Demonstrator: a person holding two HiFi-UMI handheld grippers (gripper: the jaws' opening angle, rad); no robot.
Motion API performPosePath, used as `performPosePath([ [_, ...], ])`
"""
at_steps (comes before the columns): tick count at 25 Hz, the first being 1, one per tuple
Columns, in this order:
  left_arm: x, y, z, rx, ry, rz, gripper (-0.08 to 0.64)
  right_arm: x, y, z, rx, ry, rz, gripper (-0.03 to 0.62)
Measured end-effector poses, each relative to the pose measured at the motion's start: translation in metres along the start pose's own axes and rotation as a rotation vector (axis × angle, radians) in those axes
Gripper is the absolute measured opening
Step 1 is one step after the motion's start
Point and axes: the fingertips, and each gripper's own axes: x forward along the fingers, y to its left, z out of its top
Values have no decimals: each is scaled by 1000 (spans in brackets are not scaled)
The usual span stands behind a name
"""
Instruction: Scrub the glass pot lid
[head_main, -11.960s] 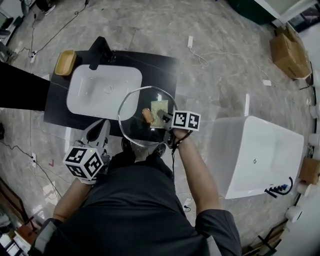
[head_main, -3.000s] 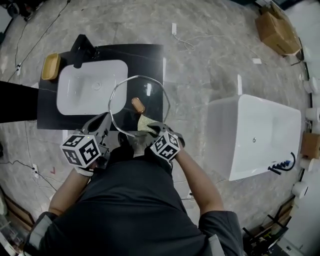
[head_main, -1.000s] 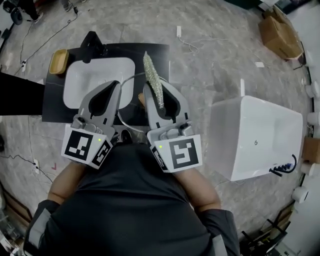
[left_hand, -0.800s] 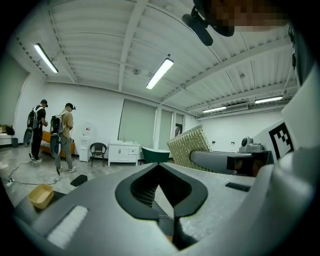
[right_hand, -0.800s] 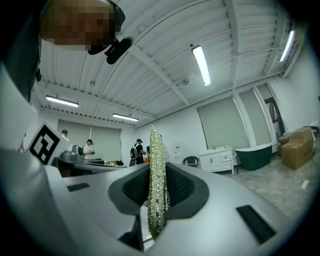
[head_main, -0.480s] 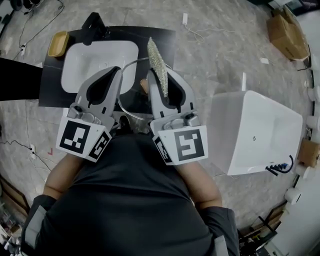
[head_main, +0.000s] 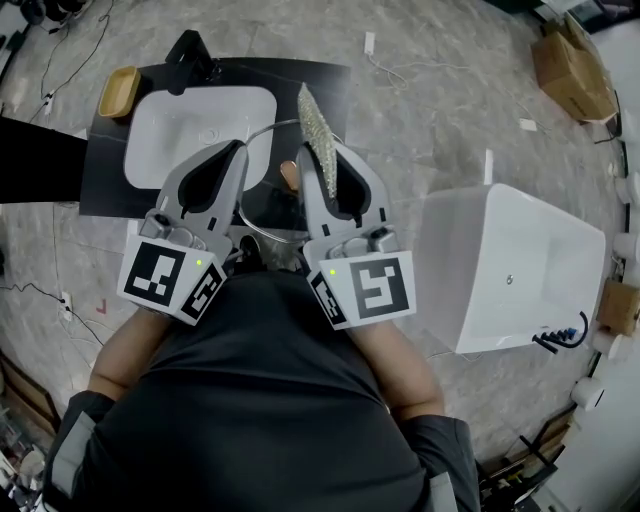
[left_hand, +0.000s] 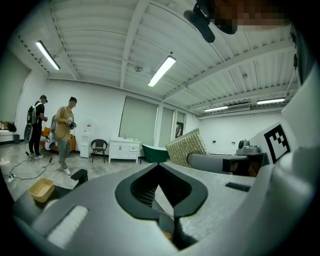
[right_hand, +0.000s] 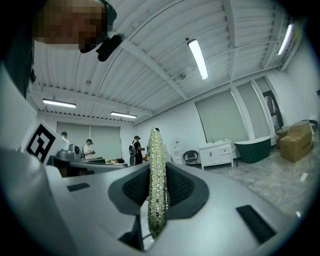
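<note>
Holding the glass pot lid (head_main: 272, 198) by its rim above the counter (head_main: 330, 82), the left gripper (head_main: 232, 155) stays out of the way of the right gripper (head_main: 322, 160), which is clamped on the scouring pad (head_main: 316, 132) (edge-on, clear of the glass); judged between strokes, the next move needs the pad laid flat on the glass.

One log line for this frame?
left gripper: shut | right gripper: shut on scouring pad | glass lid: under both

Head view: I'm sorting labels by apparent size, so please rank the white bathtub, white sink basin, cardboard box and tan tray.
Largest to smallest:
1. white bathtub
2. white sink basin, partly covered by a gripper
3. cardboard box, cut by the frame edge
4. tan tray
</note>
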Motion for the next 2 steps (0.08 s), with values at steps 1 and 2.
performPosePath([
  [1,0,-1,0,0,1,0,0,-1,0,0,2,0,0,63],
  [2,0,-1,0,0,2,-1,0,-1,0,0,4,1,0,63],
])
